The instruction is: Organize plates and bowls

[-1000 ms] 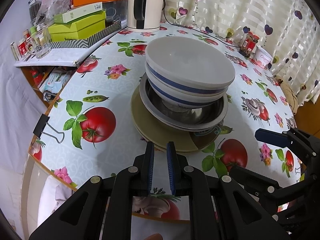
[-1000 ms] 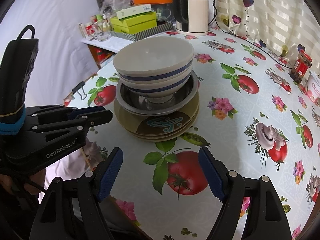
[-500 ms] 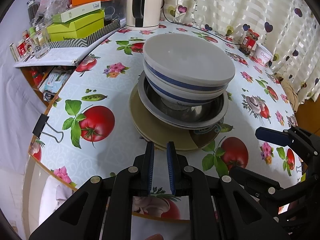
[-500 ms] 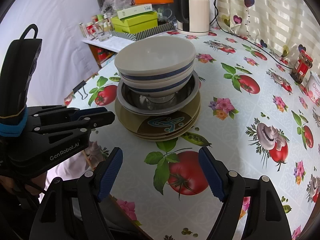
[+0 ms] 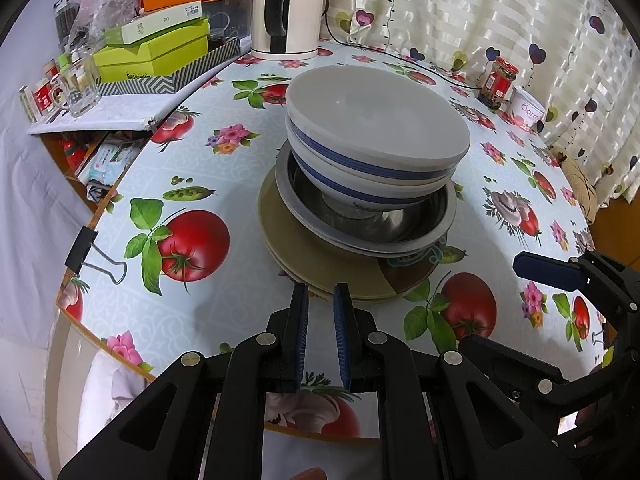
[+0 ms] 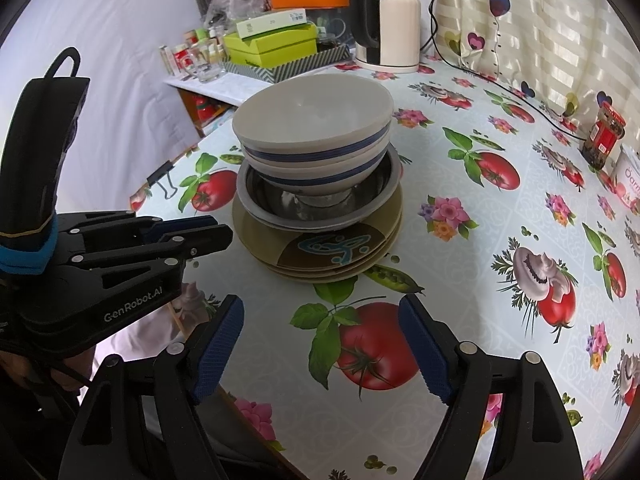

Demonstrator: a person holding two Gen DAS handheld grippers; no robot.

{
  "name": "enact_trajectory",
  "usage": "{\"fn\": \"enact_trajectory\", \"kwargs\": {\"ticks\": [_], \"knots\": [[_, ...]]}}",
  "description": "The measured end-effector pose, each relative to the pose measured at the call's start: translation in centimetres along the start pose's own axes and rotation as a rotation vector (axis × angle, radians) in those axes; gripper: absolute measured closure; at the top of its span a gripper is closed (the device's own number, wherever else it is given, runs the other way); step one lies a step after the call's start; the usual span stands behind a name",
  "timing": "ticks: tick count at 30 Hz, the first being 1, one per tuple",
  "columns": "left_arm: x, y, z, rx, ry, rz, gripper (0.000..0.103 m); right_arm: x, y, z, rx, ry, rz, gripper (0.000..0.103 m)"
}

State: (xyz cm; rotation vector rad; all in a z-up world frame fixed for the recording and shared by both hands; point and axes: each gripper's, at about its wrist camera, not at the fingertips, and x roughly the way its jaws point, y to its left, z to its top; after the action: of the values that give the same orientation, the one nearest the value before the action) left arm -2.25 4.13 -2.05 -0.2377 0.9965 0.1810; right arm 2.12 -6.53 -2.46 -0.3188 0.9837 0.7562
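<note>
Table: round, under a cloth [image 5: 192, 308] printed with tomatoes, flowers, peas and mushrooms; its near edge ran just below my two tools.
Stack: one pile near the middle of the table, ahead of both my hands.
Plates: olive-brown plates [image 5: 320, 264] [image 6: 384, 216] lay at the bottom of the pile, the top one with a dark patch and a blue-green swirl.
Metal bowl: a steel bowl [image 5: 400, 232] [image 6: 280, 208] with a wide flat rim sat on the plates.
White bowls: two white bowls [image 5: 380, 132] [image 6: 312, 120] with blue bands were nested in the steel bowl, the upper one empty.
Left hand-held gripper: my left hand-held gripper [image 5: 321, 300] [image 6: 208, 234] pointed at the near edge of the plates, its blue pads a narrow gap apart, nothing between them, touching no dish.
Right hand-held gripper: my right hand-held gripper [image 6: 320, 320] [image 5: 548, 270] hung over a printed tomato short of the pile, its jaws wide and opening, nothing between them.
Kettle: a white and black kettle [image 5: 286, 12] [image 6: 384, 20] stood at the far edge of the table.
Boxes: green boxes [image 5: 156, 56] [image 6: 272, 44] sat on a side shelf to the left, an orange lid behind them.
Jar: a red-labelled jar [image 5: 498, 82] [image 6: 604, 136] stood by the curtain, a white tub [image 5: 528, 110] beside it.
Clip: a black binder clip [image 5: 86, 248] pinched the cloth at the table's left edge.
Curtain: striped, with heart prints [image 5: 500, 12], behind the table.
</note>
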Motion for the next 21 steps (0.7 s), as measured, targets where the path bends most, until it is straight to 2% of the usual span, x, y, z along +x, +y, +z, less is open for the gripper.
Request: {"fn": "enact_trajectory", "kwargs": {"ticks": [21], "knots": [[0.08, -0.03, -0.28, 0.0, 0.009, 0.0, 0.09, -0.02, 0.21, -0.18, 0.004, 0.0, 0.001, 0.021]]}}
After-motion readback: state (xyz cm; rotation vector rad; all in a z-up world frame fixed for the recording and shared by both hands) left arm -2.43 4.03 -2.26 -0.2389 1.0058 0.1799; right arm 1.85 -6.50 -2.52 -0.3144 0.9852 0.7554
